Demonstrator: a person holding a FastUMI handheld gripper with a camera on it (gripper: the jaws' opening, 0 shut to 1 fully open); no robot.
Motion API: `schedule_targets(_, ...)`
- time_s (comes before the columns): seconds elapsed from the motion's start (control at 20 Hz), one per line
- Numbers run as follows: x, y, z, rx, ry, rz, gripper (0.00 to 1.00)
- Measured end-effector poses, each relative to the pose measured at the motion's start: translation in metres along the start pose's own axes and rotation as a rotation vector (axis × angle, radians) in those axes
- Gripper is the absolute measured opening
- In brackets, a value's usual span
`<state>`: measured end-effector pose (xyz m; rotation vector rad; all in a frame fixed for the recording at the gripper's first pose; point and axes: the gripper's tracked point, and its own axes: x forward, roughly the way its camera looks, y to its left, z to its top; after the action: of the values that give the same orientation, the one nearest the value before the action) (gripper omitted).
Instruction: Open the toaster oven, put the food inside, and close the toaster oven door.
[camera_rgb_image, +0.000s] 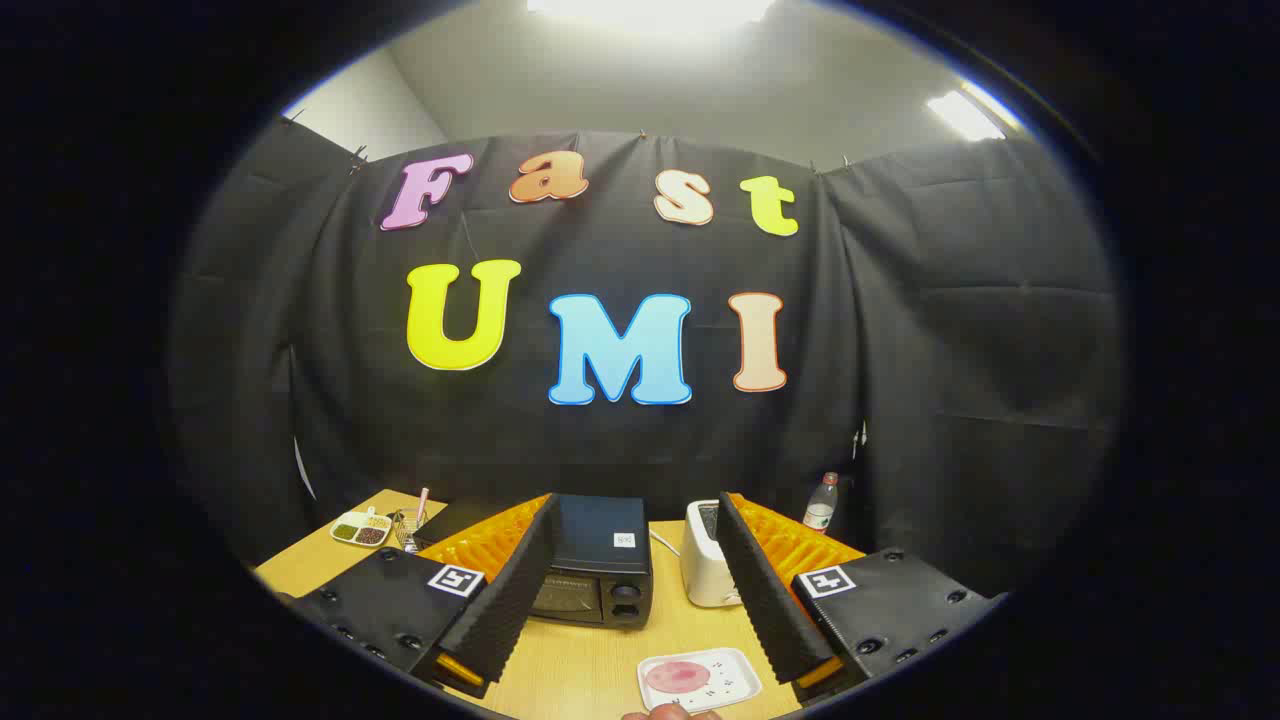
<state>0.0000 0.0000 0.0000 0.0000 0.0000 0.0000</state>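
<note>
A black toaster oven (598, 562) stands on the wooden table (590, 665) with its door closed, just beyond my fingers and partly behind the left one. A small white tray (700, 678) with a round pink slice of food (677, 677) lies on the table close in, between the fingers toward the right one. My gripper (635, 560) is open, held above the table, with nothing between its fingers.
A white pop-up toaster (705, 566) stands right of the oven. A plastic bottle (820, 503) is at the back right. A divided dish of food (360, 528) and a wire holder (408, 527) sit at the back left. A fingertip (668, 713) shows by the tray.
</note>
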Motion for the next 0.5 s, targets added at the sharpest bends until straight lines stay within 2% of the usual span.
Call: schedule_targets(0.5, 0.009, 0.019, -0.005, -0.013, 0.034, 0.057, 0.98)
